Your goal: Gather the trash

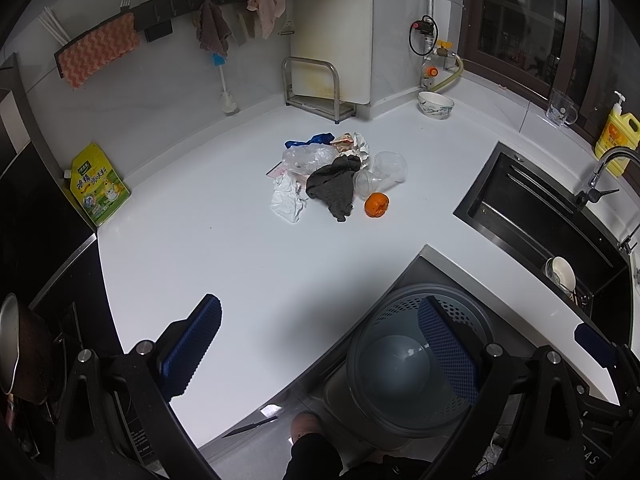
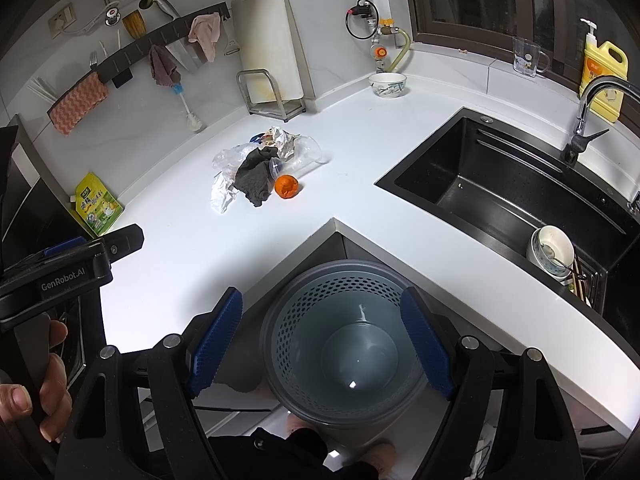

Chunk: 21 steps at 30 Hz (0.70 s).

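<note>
Left wrist view: the trash pile [image 1: 332, 172] sits mid-counter [image 1: 224, 248], well apart from the left claw [image 1: 320, 346], whose blue pads are spread wide and pinch nothing. I'd worry most about the orange peel [image 1: 377, 204] and the clear cups [image 1: 382, 174] at the pile's right edge — round, light things that could roll or skid away if nudged while grabbing the dark rag [image 1: 335, 188]. The thin plastic may also slip from the pads.

Right wrist view: the right claw [image 2: 322, 346] hangs above the grey bin [image 2: 344, 344] on the floor, jaws wide apart, holding and touching nothing. The bin looks empty, so nothing is collected yet. It stands below the counter's inner corner — a piece released too early could land on the counter edge or the floor beside it.
</note>
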Each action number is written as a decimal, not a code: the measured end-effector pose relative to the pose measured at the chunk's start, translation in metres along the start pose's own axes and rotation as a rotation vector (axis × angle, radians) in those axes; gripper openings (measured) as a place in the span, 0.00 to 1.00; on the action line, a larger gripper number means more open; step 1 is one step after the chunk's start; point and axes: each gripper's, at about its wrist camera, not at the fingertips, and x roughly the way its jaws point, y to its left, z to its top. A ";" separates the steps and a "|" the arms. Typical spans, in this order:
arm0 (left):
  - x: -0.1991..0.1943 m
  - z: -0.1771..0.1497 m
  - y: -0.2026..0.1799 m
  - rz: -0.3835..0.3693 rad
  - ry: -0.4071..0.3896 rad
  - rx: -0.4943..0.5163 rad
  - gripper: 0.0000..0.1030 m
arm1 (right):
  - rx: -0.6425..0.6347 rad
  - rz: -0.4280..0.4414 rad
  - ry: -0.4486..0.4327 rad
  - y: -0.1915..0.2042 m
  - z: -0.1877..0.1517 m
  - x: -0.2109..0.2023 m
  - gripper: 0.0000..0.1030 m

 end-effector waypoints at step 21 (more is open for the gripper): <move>0.000 -0.002 0.000 0.000 0.002 0.001 0.94 | -0.001 0.004 0.002 -0.001 -0.001 0.002 0.75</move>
